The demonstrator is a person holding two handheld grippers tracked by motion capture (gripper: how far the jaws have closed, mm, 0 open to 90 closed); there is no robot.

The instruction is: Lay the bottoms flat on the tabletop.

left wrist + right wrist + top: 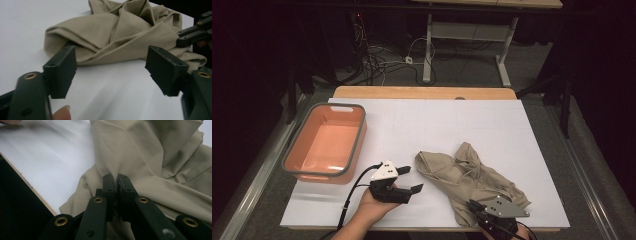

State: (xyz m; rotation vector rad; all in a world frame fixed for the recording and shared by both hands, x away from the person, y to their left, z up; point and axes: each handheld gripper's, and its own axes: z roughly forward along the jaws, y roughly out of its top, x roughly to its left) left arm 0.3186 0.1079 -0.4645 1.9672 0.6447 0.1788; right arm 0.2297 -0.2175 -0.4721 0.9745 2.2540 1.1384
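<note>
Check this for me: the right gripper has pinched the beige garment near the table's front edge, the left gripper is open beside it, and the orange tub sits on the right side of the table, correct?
Not quite. The orange tub sits on the left side of the table, as the high view shows. The rest holds: the right gripper is pinched on the beige garment near the front edge, and the left gripper is open beside it.
</note>
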